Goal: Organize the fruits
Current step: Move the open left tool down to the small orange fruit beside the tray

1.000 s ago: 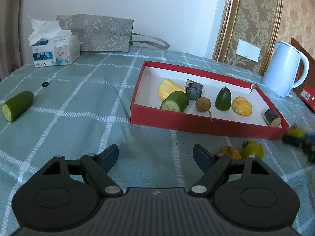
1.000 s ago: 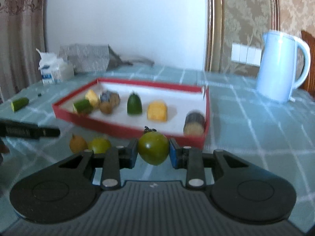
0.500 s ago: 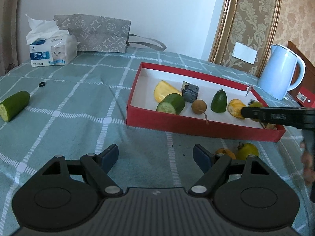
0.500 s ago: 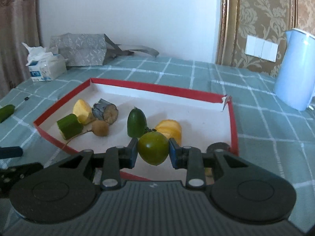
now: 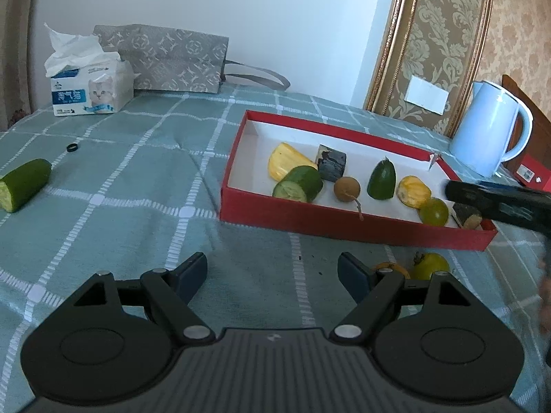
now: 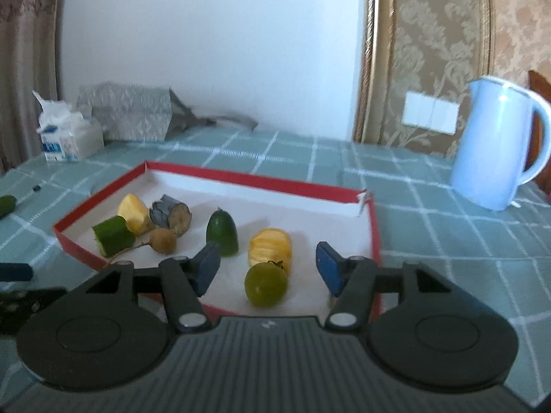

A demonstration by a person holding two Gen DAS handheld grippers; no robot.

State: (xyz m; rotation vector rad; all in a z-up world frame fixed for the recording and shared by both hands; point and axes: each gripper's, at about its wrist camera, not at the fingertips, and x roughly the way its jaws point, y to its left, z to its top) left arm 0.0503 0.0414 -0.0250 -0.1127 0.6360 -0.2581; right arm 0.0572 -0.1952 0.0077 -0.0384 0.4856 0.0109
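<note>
Soft daylight fills both views evenly, with faint shadows inside the red tray (image 6: 220,175). The right wrist view is slightly motion-blurred; the left is sharp. Fisheye bending curves the counter's far edges.

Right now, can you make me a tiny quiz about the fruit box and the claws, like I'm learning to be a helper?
1. True or false: the right claw is squeezing the round green tomato.
2. How many pieces lie on the checked green tablecloth, outside the shallow red cardboard box, in the left wrist view?
3. Which stands nearest the tomato inside the box: A the ridged yellow fruit piece, B the cut cucumber chunk, C the small brown longan?

Key: 1 false, both claws are open, left claw too. 2 three: a cucumber half, an orange fruit, a yellow-green tomato. 3 A.
</note>
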